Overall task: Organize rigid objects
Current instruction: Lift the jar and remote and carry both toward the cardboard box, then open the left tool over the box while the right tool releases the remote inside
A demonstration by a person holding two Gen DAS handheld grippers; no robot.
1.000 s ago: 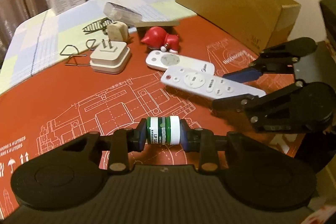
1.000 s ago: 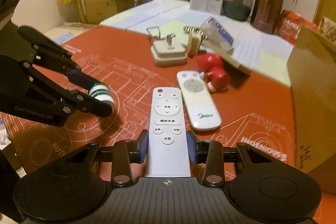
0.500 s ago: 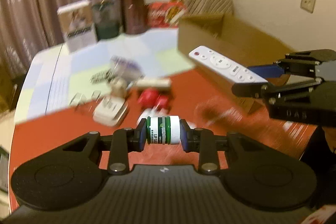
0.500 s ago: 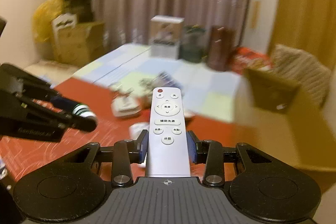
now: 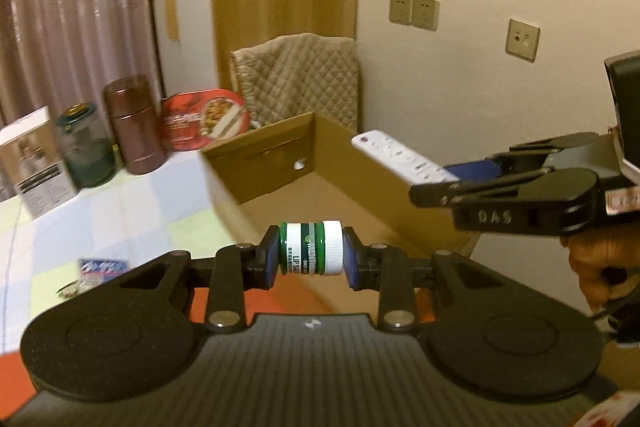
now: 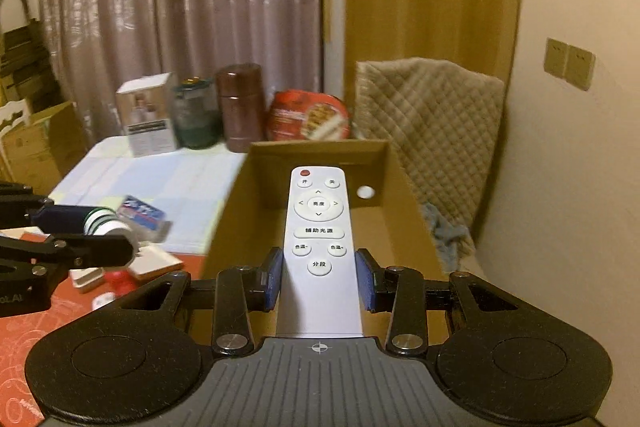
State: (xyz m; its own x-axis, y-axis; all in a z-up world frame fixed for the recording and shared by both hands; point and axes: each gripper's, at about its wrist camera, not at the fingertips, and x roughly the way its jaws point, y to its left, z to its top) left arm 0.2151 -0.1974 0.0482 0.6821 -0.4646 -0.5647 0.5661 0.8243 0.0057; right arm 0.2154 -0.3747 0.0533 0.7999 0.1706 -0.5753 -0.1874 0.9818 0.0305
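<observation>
Two grippers clamp a ribbed round jar (image 5: 311, 248) and a smooth flat remote (image 6: 319, 247).

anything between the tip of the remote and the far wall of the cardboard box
Nothing: in the right wrist view the white remote, held in the right gripper, points at the cardboard box, with only bare brown cardboard between its tip and the wall.
</observation>
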